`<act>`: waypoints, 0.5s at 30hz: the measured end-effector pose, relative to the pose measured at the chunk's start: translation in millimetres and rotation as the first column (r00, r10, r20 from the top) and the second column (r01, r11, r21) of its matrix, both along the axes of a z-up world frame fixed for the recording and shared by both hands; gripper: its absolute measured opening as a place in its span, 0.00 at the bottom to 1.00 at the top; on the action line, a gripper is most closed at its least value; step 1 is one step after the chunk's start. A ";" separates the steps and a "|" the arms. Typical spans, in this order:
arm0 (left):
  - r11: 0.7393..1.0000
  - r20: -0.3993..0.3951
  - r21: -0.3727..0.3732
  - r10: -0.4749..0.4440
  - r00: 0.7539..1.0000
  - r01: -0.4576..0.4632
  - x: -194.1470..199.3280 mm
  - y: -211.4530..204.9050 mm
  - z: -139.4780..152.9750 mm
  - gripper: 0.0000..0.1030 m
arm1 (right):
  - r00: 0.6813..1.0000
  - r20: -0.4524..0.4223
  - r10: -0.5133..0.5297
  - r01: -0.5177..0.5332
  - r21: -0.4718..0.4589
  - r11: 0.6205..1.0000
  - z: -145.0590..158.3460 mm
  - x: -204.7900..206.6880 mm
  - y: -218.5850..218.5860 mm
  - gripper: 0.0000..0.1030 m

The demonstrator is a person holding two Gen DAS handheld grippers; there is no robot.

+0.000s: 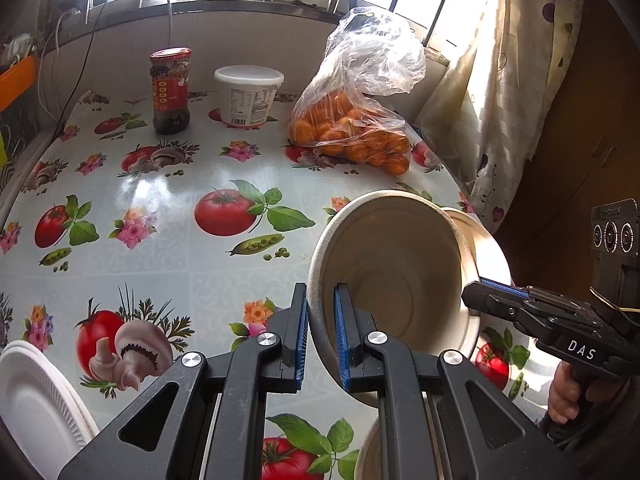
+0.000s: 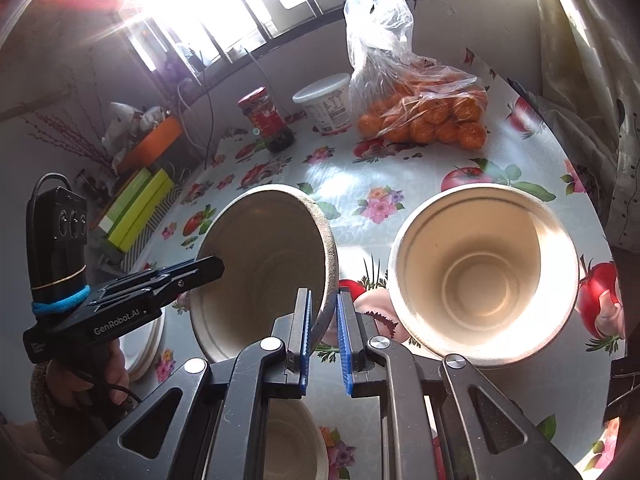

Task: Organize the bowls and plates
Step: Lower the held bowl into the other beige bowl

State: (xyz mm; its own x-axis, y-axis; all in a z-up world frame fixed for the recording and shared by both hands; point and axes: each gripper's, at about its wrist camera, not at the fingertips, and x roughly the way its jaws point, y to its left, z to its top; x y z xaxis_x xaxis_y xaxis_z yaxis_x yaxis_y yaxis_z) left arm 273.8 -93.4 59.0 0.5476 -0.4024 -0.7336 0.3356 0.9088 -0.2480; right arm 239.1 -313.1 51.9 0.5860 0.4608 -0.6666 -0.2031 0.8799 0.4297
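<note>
Both grip one bowl (image 1: pixel 396 276), held tilted above the table (image 1: pixel 160 208): left hand-held gripper (image 1: pixel 322 340) clamped on its near-left rim, right hand-held gripper (image 2: pixel 323 320) clamped on the opposite rim. Left view cuts the second bowl (image 2: pixel 484 276) to a sliver behind the held one; right view shows it whole, upright on the table. Third bowl (image 2: pixel 296 440) mostly hidden under the gripper bodies. White plates (image 1: pixel 36 396) (count unclear) cut off at near-left edge. Mandarin bag (image 1: pixel 352 128) at far side.
</note>
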 end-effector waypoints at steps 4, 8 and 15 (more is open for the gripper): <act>1.000 0.021 -0.010 0.002 1.000 -0.002 -7.3 1.3 8.7 0.13 | 1.000 0.013 0.001 -0.001 -0.001 1.000 6.3 -6.9 1.1 0.13; 1.000 0.021 -0.005 -0.001 1.000 0.001 -14.0 1.2 11.9 0.13 | 1.000 0.020 0.002 -0.002 0.000 1.000 10.0 -14.2 1.1 0.13; 1.000 0.009 -0.015 -0.014 1.000 0.014 -28.6 1.3 12.7 0.13 | 1.000 0.020 0.000 0.000 0.009 1.000 13.2 -29.4 -0.9 0.13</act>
